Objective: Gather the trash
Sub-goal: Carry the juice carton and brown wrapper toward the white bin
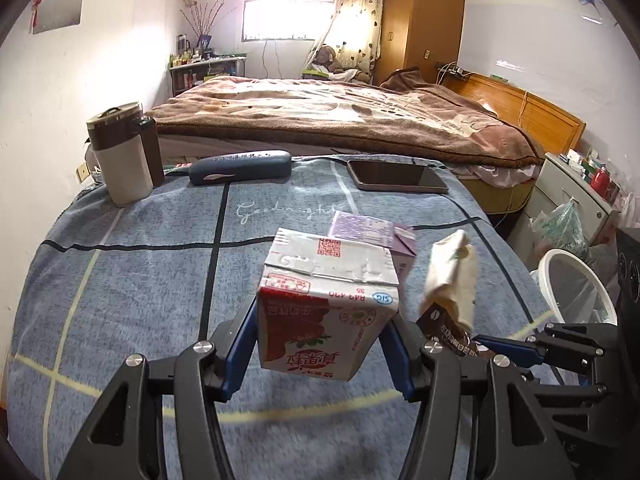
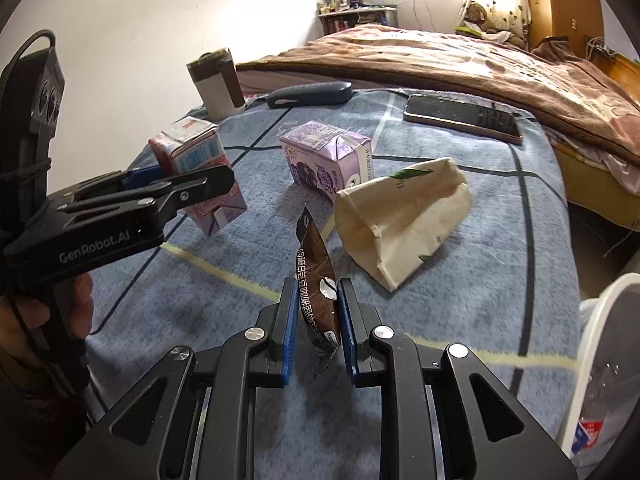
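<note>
- In my left gripper [image 1: 322, 344] I hold the red-and-white strawberry milk carton [image 1: 326, 304], its blue pads squeezed against the carton's two side walls; the carton hangs clear of the blue-grey checked blanket [image 1: 140, 280] with its foil end turned away from me.
- In my right gripper [image 2: 318, 320] I hold the dark brown foil coffee sachet [image 2: 316, 280], the pads closed to a narrow gap on its lower half while the torn tip stands up free.
- Two pieces of trash are not yet picked up: the purple grape drink carton [image 2: 326, 160] stands on the blanket, and the crumpled cream paper bag with green leaf print [image 2: 400, 216] lies on its side just beside it, mouth toward me.
- The white round-rimmed bin [image 2: 592, 360] sits off the blanket's right edge; I think there is already something red and white in it, though the fisheye edge blurs it.
- To do this step well I should carry the sachet over the rim first, open only once it is above the hollow, then bring the carton across level so that any dregs stay in.
- Further back lie a dark phone [image 2: 464, 118], a navy spectacle case [image 2: 310, 94] and a brown-and-cream lidded mug [image 2: 218, 84]; these are not trash, and I keep away from them.
</note>
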A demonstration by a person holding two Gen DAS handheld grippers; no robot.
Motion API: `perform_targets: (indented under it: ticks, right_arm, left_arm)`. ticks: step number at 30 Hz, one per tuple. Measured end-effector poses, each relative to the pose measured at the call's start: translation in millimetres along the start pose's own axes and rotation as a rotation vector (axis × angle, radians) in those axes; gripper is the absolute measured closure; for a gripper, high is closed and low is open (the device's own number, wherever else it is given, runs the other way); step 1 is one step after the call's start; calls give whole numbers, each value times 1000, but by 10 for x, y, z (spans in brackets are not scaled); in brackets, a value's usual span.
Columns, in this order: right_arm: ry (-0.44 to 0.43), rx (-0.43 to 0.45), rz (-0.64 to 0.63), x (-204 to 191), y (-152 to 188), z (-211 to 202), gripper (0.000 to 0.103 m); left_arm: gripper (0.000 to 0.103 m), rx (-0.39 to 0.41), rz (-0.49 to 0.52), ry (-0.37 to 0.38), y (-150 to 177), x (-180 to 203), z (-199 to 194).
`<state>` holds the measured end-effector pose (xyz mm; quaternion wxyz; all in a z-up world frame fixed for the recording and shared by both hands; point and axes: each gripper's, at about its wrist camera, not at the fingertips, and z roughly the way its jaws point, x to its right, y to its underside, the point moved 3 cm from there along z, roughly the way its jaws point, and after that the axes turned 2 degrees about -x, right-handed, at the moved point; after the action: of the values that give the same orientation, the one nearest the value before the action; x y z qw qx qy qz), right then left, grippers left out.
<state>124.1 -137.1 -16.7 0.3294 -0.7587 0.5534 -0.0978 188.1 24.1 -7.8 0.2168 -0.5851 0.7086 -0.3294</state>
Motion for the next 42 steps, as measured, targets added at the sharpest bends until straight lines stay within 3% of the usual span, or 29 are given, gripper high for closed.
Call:
perform_targets:
  ticks: [22,42]
  right_arm:
    - [88,134,99,442,314,-796,81]
    - [267,206,267,1272,651,-1412,81]
  left_arm:
    - [43,85,91,43,98,734,-525]
    - [43,79,252,231,79,1971,-447]
